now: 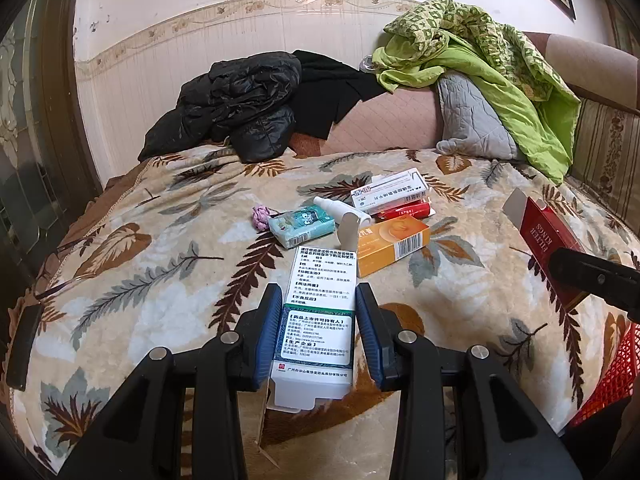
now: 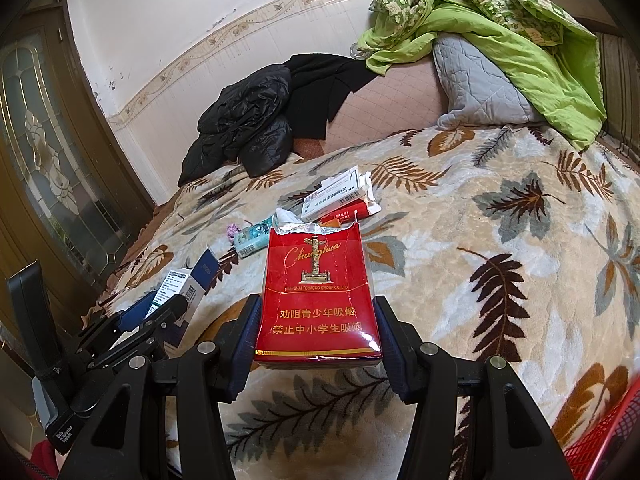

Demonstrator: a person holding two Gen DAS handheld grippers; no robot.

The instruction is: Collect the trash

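Note:
My left gripper [image 1: 318, 300] is shut on a white and green medicine box [image 1: 320, 300], held above the leaf-patterned blanket [image 1: 160, 240]. My right gripper [image 2: 318, 312] is shut on an opened red cigarette pack [image 2: 318, 292]; the pack also shows at the right of the left wrist view [image 1: 548, 248]. More trash lies on the blanket ahead: an orange box [image 1: 394, 244], a white box [image 1: 390, 192] on a red pack [image 1: 404, 212], a small white bottle [image 1: 336, 208], a teal tissue packet [image 1: 302, 226] and a pink crumpled scrap [image 1: 260, 216].
A red mesh basket [image 1: 612, 376] sits at the bed's near right edge, also in the right wrist view [image 2: 608, 436]. A black jacket [image 1: 236, 104], a grey pillow [image 1: 468, 116] and a green quilt [image 1: 500, 64] lie at the far side. A dark door [image 2: 52, 160] stands left.

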